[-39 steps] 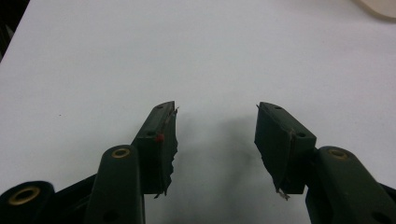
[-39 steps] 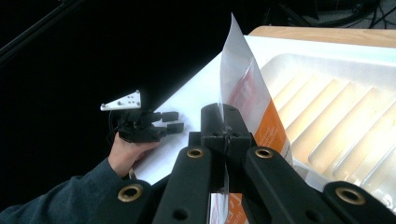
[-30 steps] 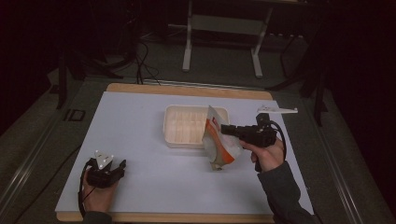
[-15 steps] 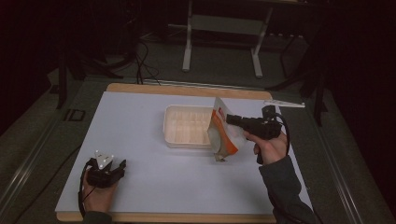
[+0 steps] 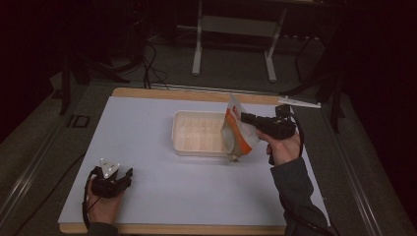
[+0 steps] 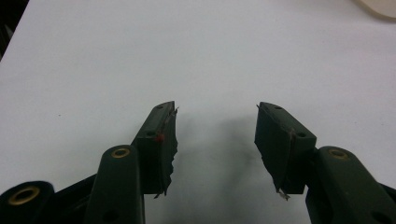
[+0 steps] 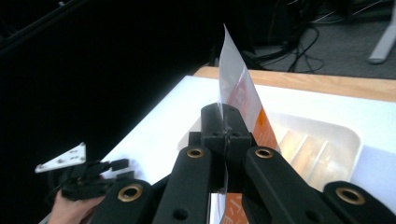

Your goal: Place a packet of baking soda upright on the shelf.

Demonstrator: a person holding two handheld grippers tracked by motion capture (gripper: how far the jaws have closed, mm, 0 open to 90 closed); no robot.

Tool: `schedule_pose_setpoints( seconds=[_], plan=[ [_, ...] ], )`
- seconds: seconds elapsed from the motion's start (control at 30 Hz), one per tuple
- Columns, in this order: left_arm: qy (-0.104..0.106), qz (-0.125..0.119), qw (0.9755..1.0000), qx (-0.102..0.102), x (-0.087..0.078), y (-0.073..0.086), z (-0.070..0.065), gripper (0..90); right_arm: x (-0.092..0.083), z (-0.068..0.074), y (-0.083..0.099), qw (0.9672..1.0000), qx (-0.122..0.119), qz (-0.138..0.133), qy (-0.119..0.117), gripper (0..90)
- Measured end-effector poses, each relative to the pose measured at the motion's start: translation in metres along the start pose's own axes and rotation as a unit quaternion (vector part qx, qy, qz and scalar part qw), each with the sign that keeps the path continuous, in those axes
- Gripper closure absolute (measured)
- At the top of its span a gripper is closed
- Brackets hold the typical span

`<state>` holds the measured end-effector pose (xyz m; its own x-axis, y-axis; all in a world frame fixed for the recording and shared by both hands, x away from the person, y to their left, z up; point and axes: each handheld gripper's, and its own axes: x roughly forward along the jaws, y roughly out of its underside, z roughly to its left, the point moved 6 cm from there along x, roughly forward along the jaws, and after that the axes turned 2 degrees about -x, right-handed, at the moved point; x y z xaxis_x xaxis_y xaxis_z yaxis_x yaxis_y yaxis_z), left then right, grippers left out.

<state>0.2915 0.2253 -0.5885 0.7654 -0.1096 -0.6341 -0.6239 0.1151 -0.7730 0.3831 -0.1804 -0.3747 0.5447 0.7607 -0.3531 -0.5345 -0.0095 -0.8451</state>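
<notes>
Two grippers are in your hands, one at each side of the table, and you see them both from the high view. Start at the left: your left hand rests near the front left corner of the white mat, wrapped around the left gripper. That gripper lies low over the mat with its grey three-cornered plate on top. In the left gripper view its jaws stand wide apart, with bare white mat between them and nothing held. Their shadow falls on the mat just ahead. A sliver of the tray peeks in at the top right corner of that view.

Move toward the middle and you find the tray, a shallow cream one with ribs across its floor, sitting on the mat well apart from your left hand.

At the tray's right end hangs the pouch, white with orange print. It stands nearly upright, its top edge pointing up and away, its lower end down by the tray's near right corner. Whether that lower end touches the mat or the tray, you cannot tell.

Your right gripper grips the pouch from the right, held level, jaws pointing left. In the right gripper view the jaws are pressed together on the pouch, which rises thin and edge-on above them. Your right hand holds the gripper's handle above the mat's right edge.
</notes>
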Motion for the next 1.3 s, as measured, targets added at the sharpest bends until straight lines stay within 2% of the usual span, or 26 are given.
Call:
schedule_pose_setpoints(
  seconds=[0.5, 0.8, 1.03, 1.1, 1.3],
  plan=[
    [0.0, 0.0, 1.0, 0.0, 0.0, 0.0, 0.0, 48.0, 0.011, -0.013, -0.013, 0.9987, 0.008, -0.013, 0.049, 90.0],
    [0.0, 0.001, 1.0, 0.0, 0.0, 0.0, 0.0, 48.1, 0.018, -0.016, -0.015, 0.9947, -0.003, -0.018, 0.101, 90.0],
    [0.001, 0.002, 1.0, 0.002, 0.0, 0.0, 0.0, 48.1, 0.019, -0.019, -0.019, 0.9921, 0.002, -0.03, 0.122, 90.0],
    [0.001, 0.002, 1.0, 0.002, 0.0, 0.0, 0.0, 48.1, 0.022, -0.021, -0.019, 0.9903, -0.001, -0.03, 0.135, 90.0],
    [0.0, 0.001, 1.0, 0.0, 0.0, 0.0, 0.0, 48.1, 0.028, -0.028, -0.017, 0.9876, 0.013, -0.04, 0.151, 90.0]
  ],
)
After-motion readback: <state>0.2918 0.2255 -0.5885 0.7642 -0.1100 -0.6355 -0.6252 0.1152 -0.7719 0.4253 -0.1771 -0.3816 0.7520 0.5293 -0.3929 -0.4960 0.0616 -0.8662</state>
